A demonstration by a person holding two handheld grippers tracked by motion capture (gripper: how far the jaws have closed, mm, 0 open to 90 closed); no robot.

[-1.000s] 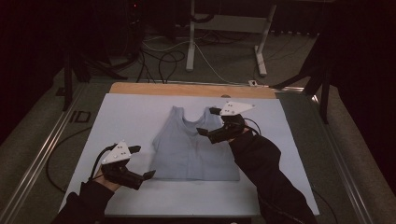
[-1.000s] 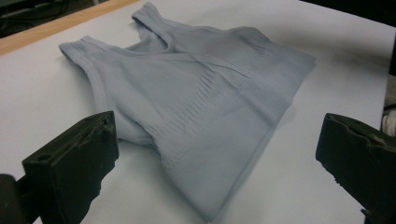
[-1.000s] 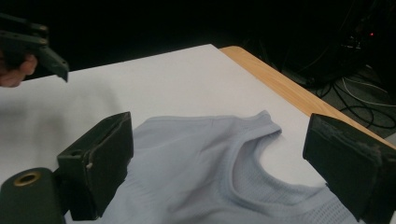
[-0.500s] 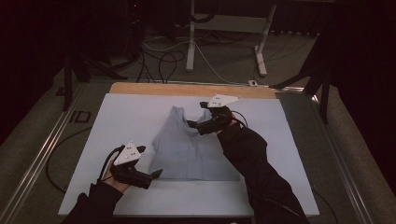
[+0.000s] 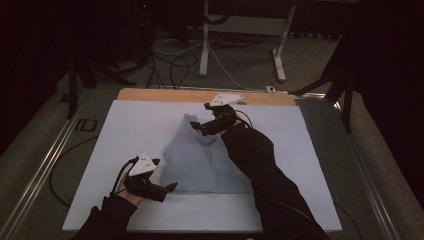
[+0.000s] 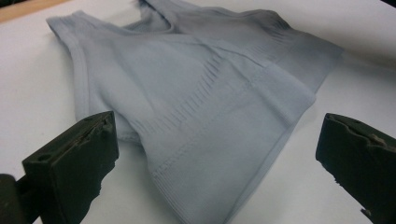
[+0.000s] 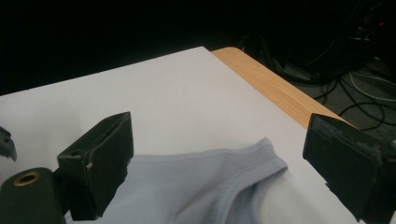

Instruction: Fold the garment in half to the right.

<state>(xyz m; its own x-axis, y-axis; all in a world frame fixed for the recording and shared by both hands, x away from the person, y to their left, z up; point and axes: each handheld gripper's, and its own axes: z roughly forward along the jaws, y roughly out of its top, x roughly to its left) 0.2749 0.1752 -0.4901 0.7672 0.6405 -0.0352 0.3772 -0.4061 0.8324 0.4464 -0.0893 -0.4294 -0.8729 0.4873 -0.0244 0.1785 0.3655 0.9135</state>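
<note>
Pale grey-blue ribbed knit tank top [image 5: 202,160] lies flat on the white-covered desk [image 5: 125,130], roughly mid-desk, nearer the wooden far edge strip [image 5: 165,94] than the person's side.

Left claw [image 5: 170,187] sits at the top's near-left hem corner, jaws spread wide with nothing between them; in the left gripper view the hem [image 6: 219,186] lies just ahead of the gap. Right claw [image 5: 197,125] is over the far strap end, also spread wide and empty; in the right gripper view the strap loop [image 7: 261,163] lies between and slightly below the jaws.

Risks:
- The right claw may close on only the upper layer of the strap, so the fabric under it stays down and the top drags crooked.
- The left claw may pinch just the thin hem edge; stretchy knit could slip out on a pull.
- If the two claws lift unevenly, the body bunches, and the crease already showing in the left gripper view gets worse.
- A low jaw could catch the white cover.

Orientation: long axis runs from the near edge toward the wooden strip, tilted a bit to the left. Straps and neck point at the strip, hem faces the person. The second strap is probably under the right forearm, hard to tell in this dim high view.
</note>
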